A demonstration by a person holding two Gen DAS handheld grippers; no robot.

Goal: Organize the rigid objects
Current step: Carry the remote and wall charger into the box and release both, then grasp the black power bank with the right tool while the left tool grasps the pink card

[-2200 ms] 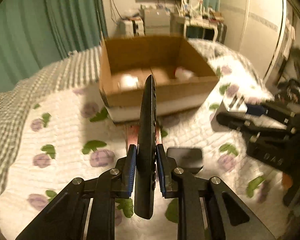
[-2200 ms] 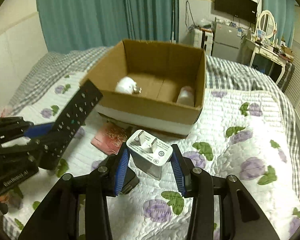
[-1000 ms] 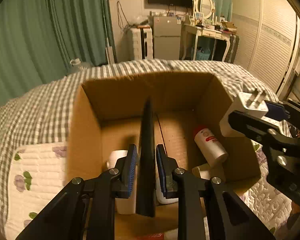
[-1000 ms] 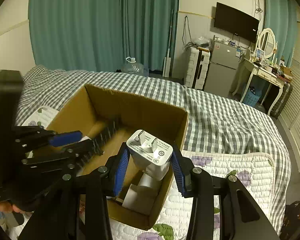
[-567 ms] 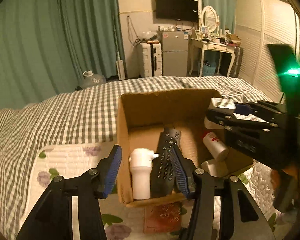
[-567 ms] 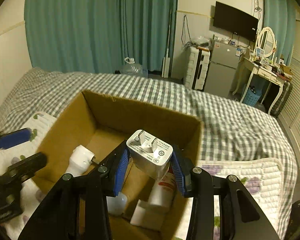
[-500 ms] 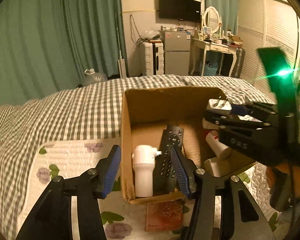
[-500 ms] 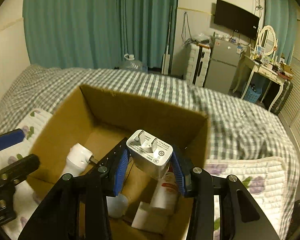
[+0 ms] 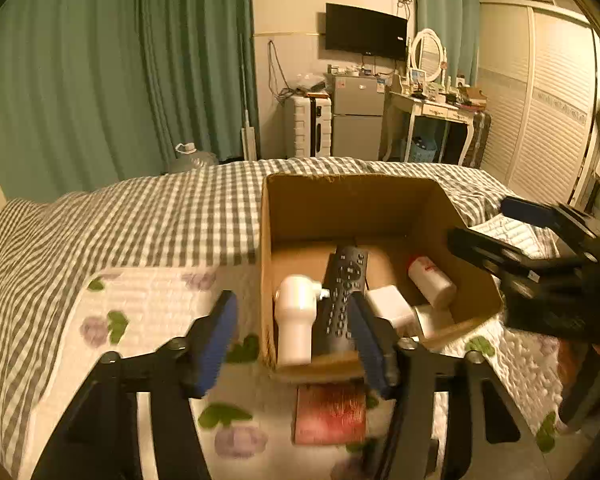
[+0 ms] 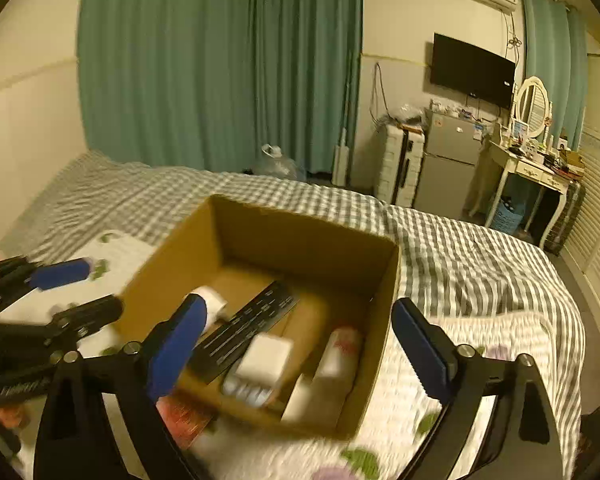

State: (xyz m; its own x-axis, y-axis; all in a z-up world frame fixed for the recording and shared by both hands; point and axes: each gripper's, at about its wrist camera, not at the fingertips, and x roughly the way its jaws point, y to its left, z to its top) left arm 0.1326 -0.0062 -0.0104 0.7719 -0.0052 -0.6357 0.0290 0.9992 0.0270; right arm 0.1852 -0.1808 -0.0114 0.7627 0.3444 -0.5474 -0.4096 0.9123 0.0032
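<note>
— Where the cardboard box (image 10: 260,236) sits on the bed (image 9: 148,216), what lies inside?

— A black remote (image 10: 244,332) runs from 7 toward 1 o'clock, and a white charger (image 10: 264,356) lies against its near end. Half a second ago the right gripper (image 10: 296,344) clamped that charger with its printed face up; now the print is too blurred to read. A white bottle (image 9: 430,282) with red markings lies at 3 o'clock.

— And the grippers?

— Both spread wide, holding nothing. The left gripper (image 9: 294,336) was already open then.

— Any difference between views?

— Only the left wrist view clearly shows the red booklet (image 9: 330,412) at the box's 6 o'clock and the white pipe elbow (image 9: 296,320) upright.
</note>
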